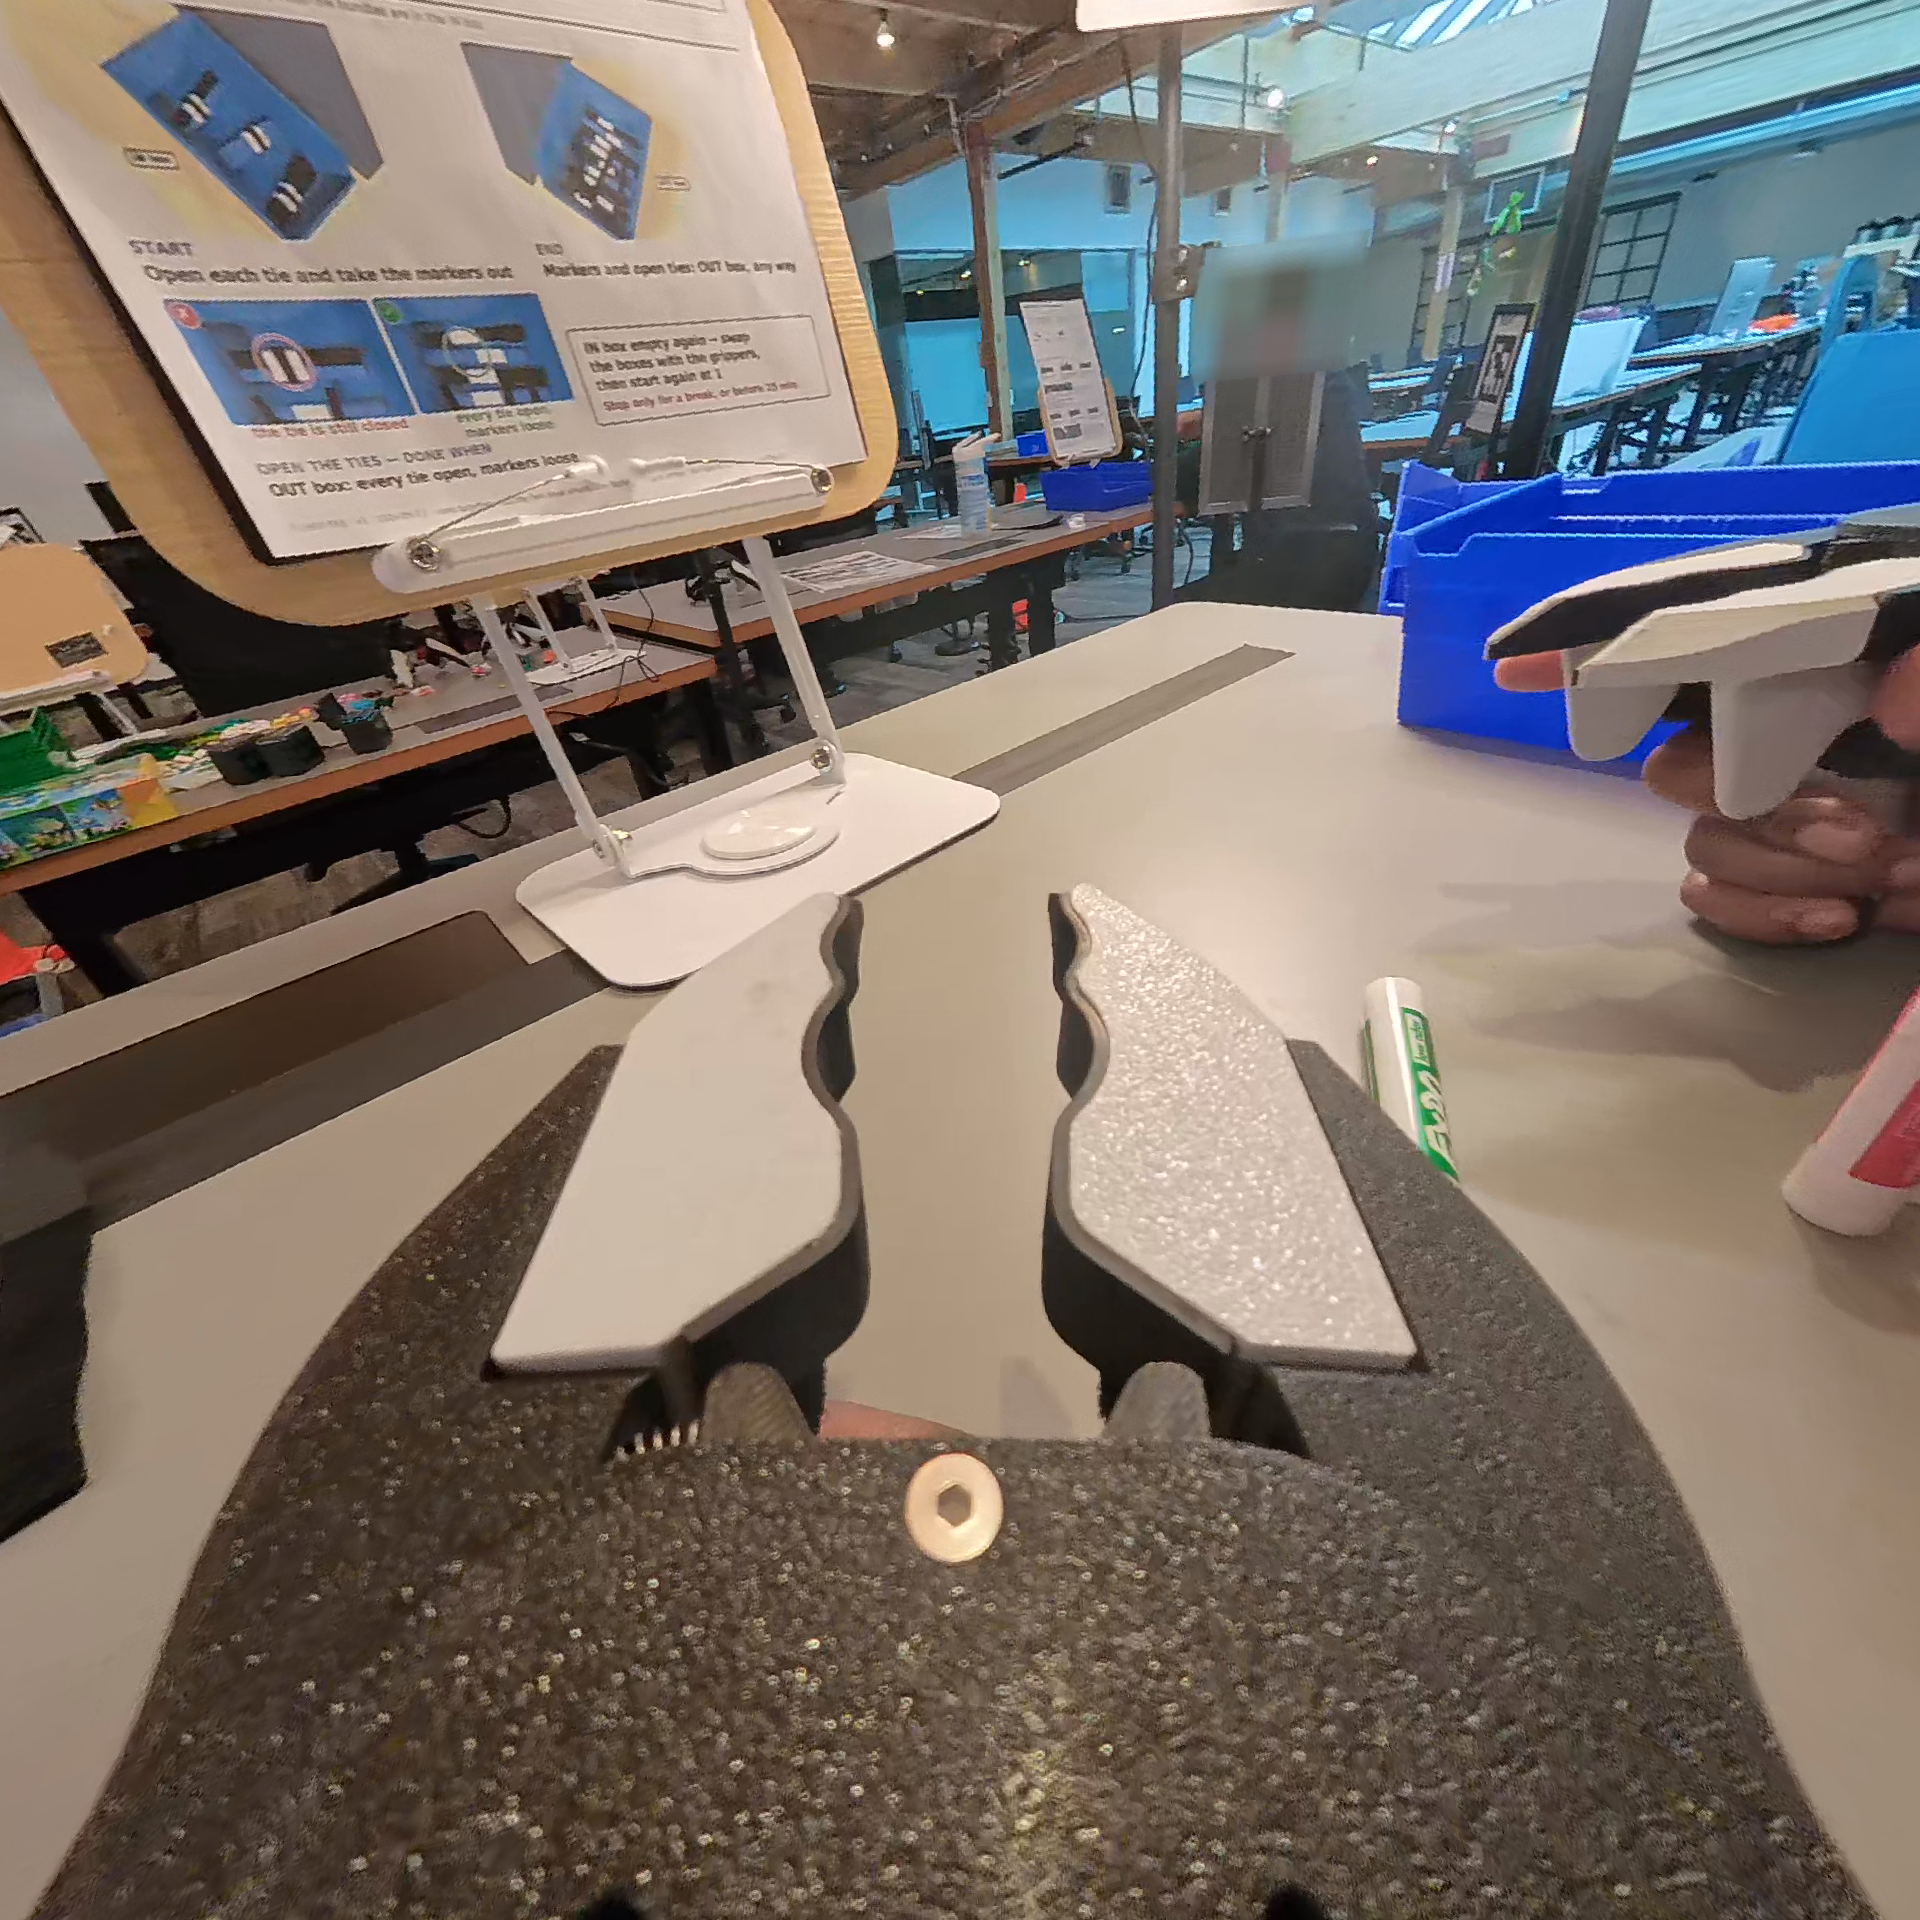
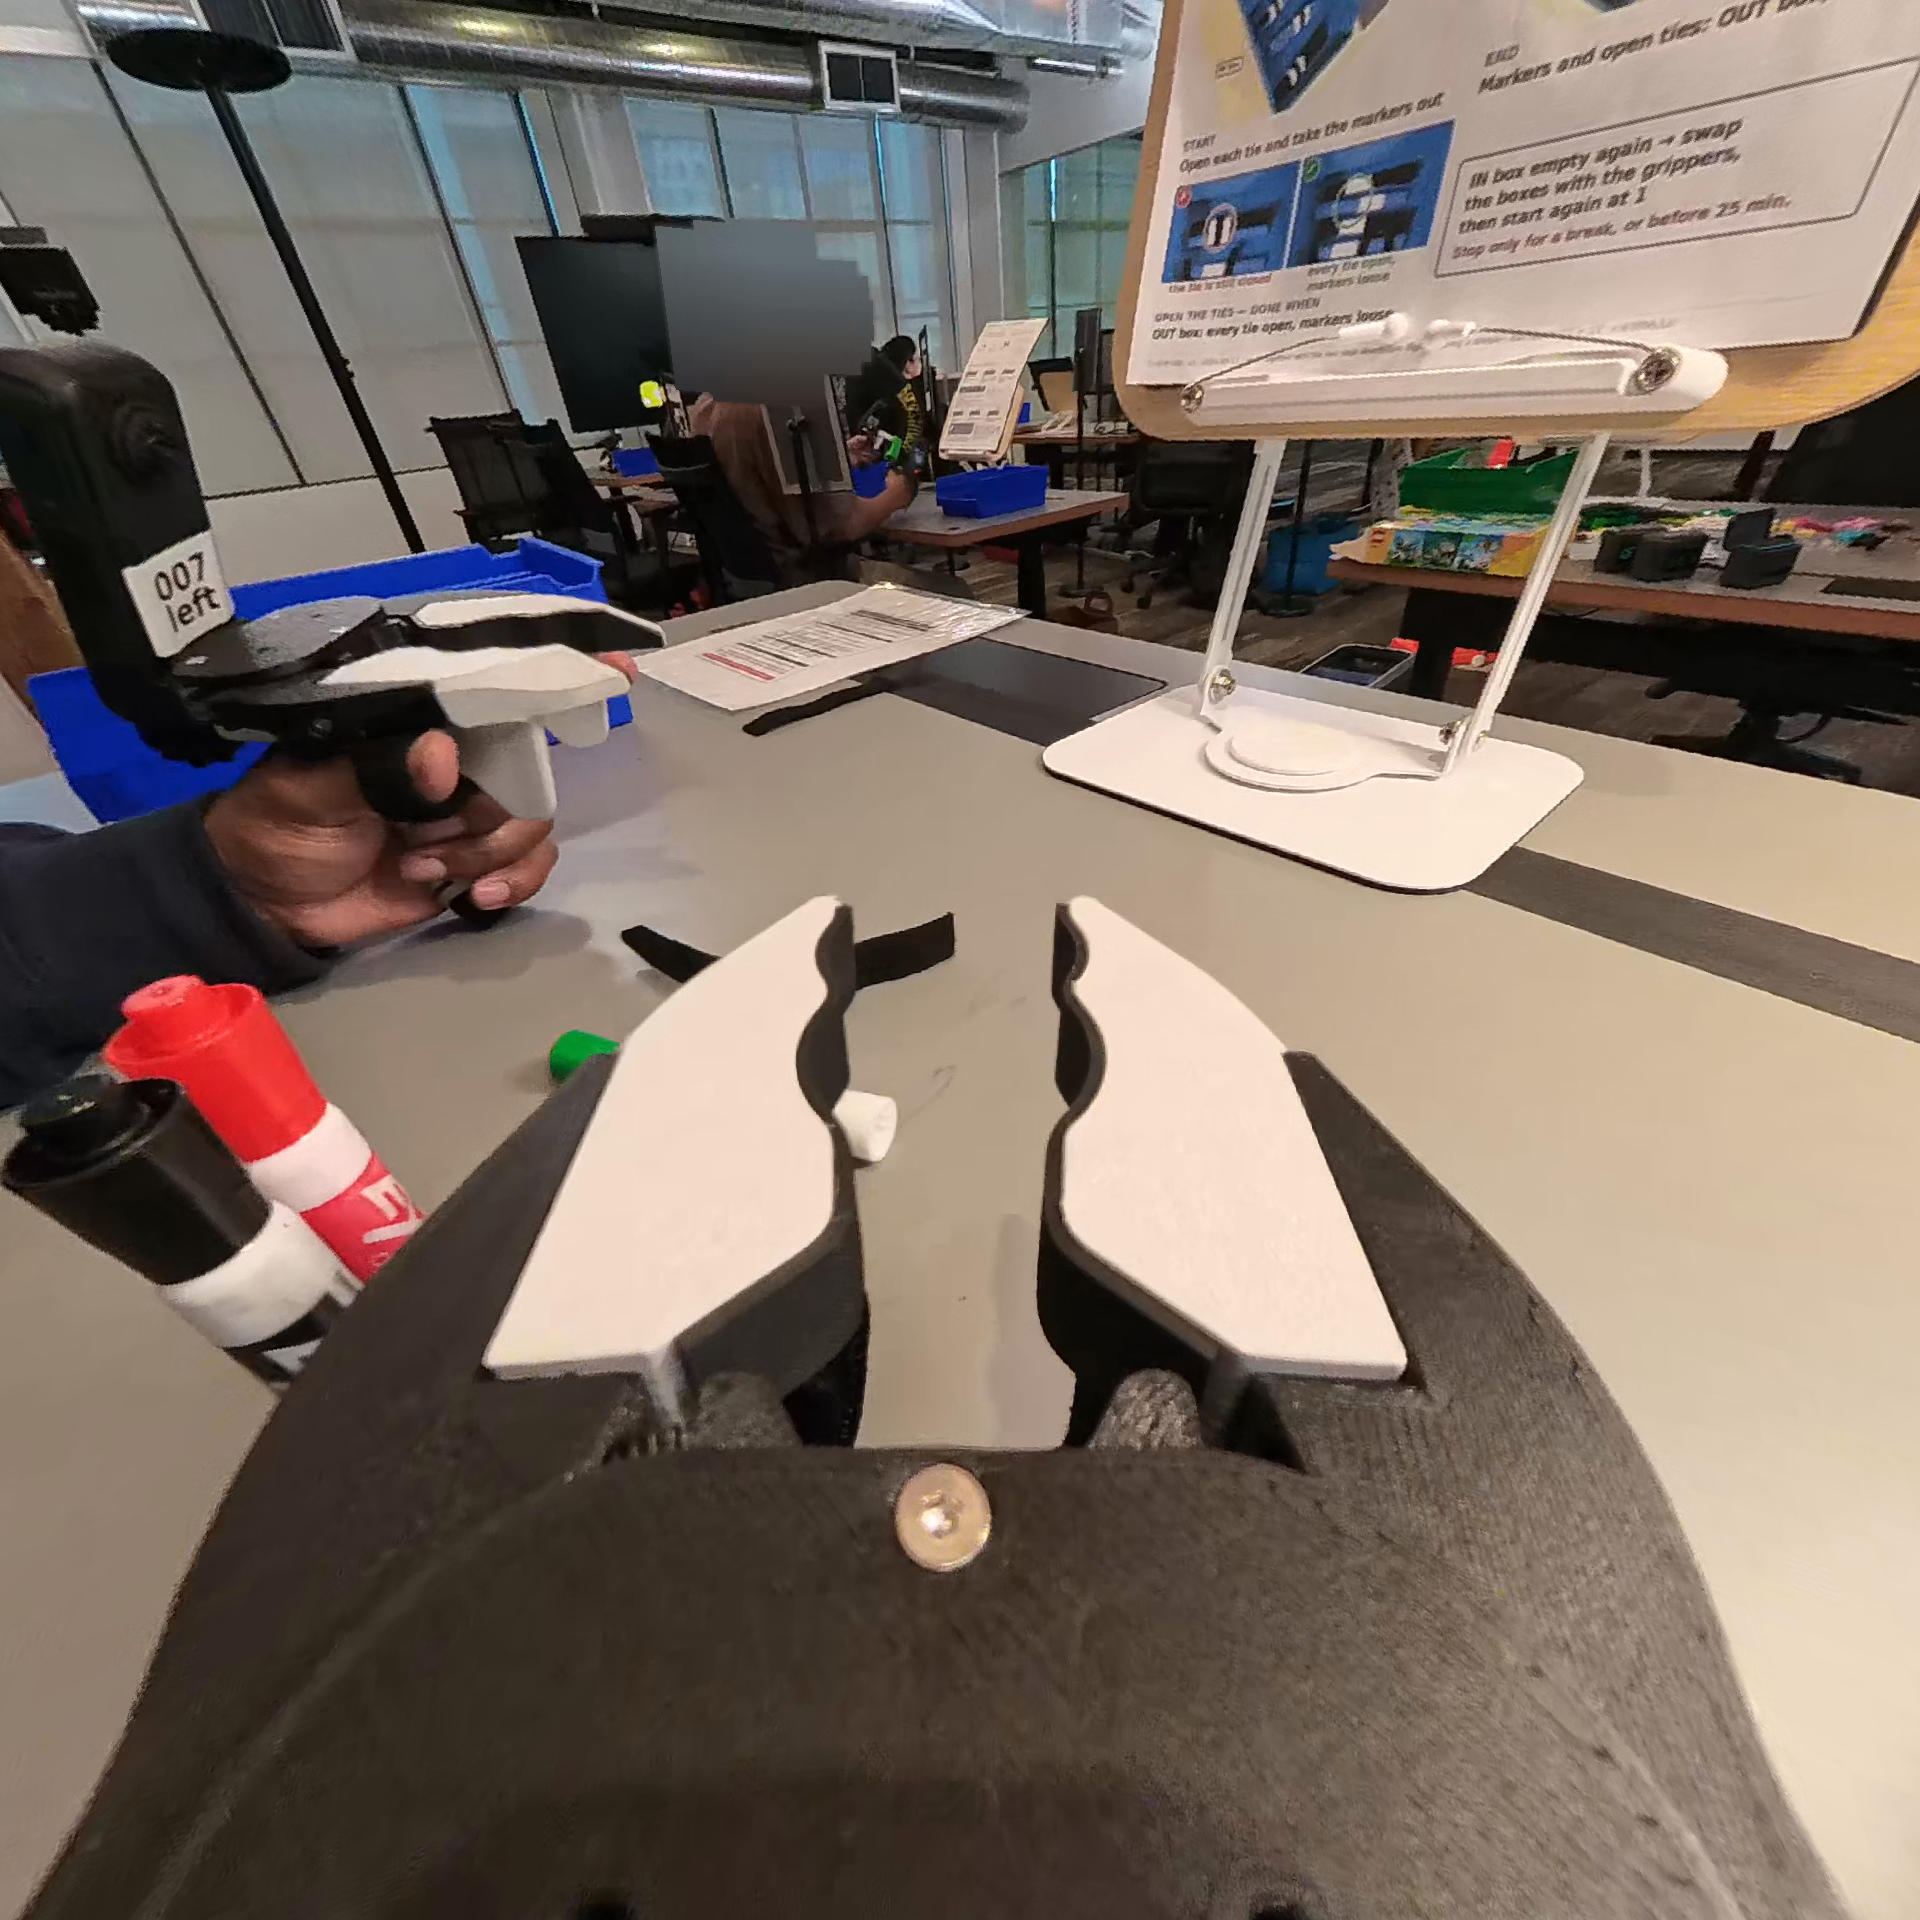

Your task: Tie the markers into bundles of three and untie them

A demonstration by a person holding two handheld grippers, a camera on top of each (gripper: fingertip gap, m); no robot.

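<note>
Grey counter (image 2: 1247,1039), markers (image 2: 239,1081) loose, strap (image 2: 904,951) flat; both claws (image 1: 956,914) (image 2: 951,920) apart, empty; risk nudging markers into rolling.

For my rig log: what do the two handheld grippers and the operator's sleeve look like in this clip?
Both grippers, left and right, have pale grey flat fingers with wavy black inner pads on a rough black body. The left has a black pistol handle and a white label. The sleeve is dark navy.

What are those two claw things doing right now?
Left gripper: open, holding nothing.
Right gripper: open, holding nothing.
</note>
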